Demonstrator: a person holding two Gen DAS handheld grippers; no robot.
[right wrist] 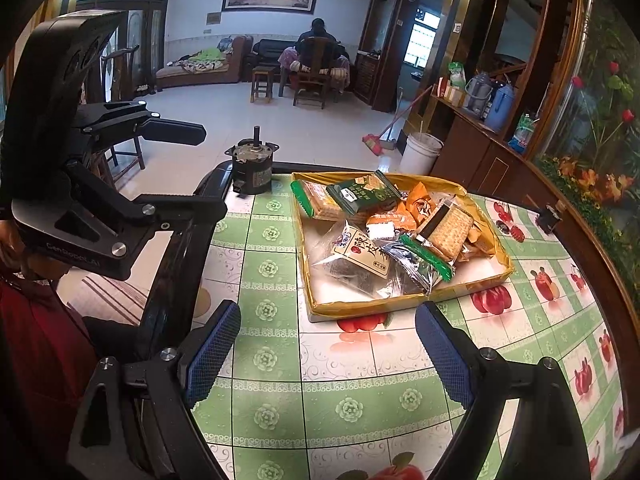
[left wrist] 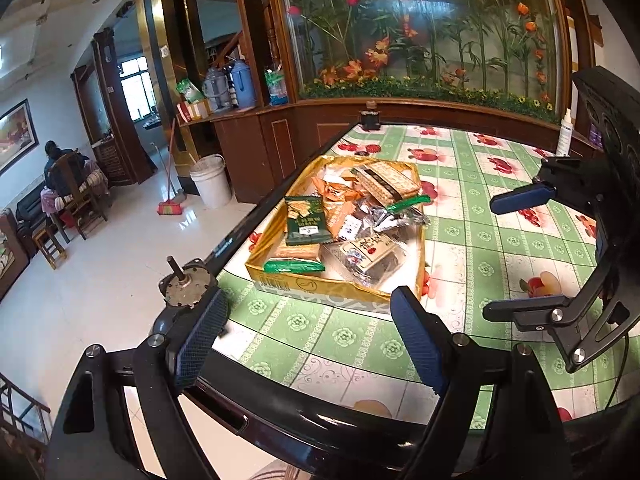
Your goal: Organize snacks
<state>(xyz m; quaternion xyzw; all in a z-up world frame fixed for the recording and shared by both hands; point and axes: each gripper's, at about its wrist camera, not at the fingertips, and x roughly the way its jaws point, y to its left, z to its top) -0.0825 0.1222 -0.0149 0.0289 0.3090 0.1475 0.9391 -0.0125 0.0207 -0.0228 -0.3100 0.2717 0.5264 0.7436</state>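
Left gripper [left wrist: 308,340]: nearest to the camera, jaws spread wide, nothing between the blue pads; it hangs over the table edge just short of the gold tray.
Right gripper [right wrist: 328,354]: jaws likewise wide apart and empty, above the tablecloth on the near side of the gold tray.
Tablecloth [right wrist: 272,400]: green and white squares with fruit prints, covering the table under the gold tray.
Gold tray [right wrist: 400,308]: shallow cardboard box lined in gold, resting flat on the tablecloth beyond both grippers.
Snacks [right wrist: 384,236]: piled inside the gold tray, none outside it.
Dark green packet [left wrist: 304,220]: lies on top of the pile, toward the tray's left side in the left wrist view.
Cracker packs [left wrist: 390,184]: clear wrapped, at the far part of the gold tray.
Small motor [right wrist: 252,170]: upright on the table corner, just beside the gold tray's far left corner in the right wrist view.
White bucket [left wrist: 211,180]: on the floor past the gold tray, next to a broom [left wrist: 170,184].
Seated person [right wrist: 316,50]: far across the room from the gold tray, back turned.
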